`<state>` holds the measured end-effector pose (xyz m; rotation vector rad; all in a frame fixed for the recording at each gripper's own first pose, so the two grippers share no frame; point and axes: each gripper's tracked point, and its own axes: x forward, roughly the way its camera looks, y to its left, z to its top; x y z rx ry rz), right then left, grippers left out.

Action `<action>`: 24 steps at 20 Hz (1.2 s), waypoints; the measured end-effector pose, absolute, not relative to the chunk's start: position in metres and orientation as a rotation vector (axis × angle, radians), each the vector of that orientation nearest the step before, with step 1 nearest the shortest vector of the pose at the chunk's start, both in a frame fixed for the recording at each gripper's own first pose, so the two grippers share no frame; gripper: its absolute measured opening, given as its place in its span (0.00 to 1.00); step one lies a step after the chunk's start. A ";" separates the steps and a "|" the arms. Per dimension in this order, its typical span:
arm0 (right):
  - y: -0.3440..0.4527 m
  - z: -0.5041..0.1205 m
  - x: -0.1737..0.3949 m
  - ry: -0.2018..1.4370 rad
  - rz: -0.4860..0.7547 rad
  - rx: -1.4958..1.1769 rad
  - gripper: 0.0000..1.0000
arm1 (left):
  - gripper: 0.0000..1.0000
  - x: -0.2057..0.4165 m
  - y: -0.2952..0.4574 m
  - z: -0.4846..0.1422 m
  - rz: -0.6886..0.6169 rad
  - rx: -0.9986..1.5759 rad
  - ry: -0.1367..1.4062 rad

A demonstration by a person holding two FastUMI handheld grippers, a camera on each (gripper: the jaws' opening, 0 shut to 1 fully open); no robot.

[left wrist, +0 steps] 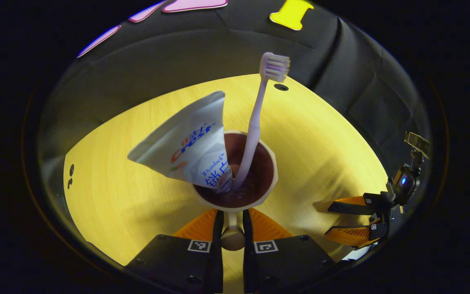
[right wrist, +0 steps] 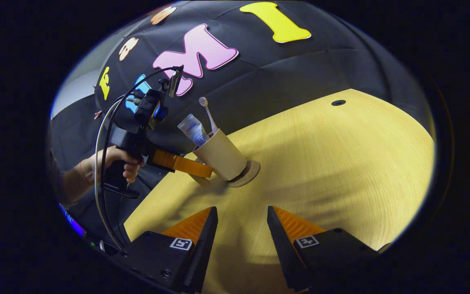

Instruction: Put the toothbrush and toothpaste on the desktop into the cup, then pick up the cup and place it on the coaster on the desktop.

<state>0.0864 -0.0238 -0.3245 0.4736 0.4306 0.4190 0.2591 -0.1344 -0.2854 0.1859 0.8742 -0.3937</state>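
A beige cup (left wrist: pixel 267 192) with a dark inside holds a white toothpaste tube (left wrist: pixel 190 143) and a pale pink toothbrush (left wrist: pixel 255 122), bristles up. My left gripper (left wrist: pixel 232 216) is shut on the cup's handle (left wrist: pixel 232 237). In the right gripper view the cup (right wrist: pixel 220 157) leans slightly, its base on a round brown coaster (right wrist: pixel 251 171), with the left gripper (right wrist: pixel 202 169) at its side. I cannot tell whether the cup rests fully on the coaster. My right gripper (right wrist: pixel 241 210) is open over the table, nothing between its fingers, and it sits at the right in the left gripper view (left wrist: pixel 337 220).
The yellow wooden table (right wrist: pixel 341 163) has a small dark hole (right wrist: pixel 338 102) near its far edge. A hand (right wrist: pixel 125 163) holds the left gripper's grip off the table's left side, with cables hanging there. The black booth wall rises behind the table.
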 end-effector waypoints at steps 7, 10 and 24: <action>-0.037 -0.331 0.090 0.442 0.382 0.477 0.76 | 0.24 0.263 -0.135 -0.290 -0.393 0.203 0.888; -0.044 -0.336 0.093 0.447 0.355 0.468 0.76 | 0.24 0.260 -0.135 -0.291 -0.397 0.221 0.888; -0.052 -0.325 0.105 0.414 0.277 0.514 0.85 | 0.76 0.261 -0.120 -0.278 -0.413 0.208 0.792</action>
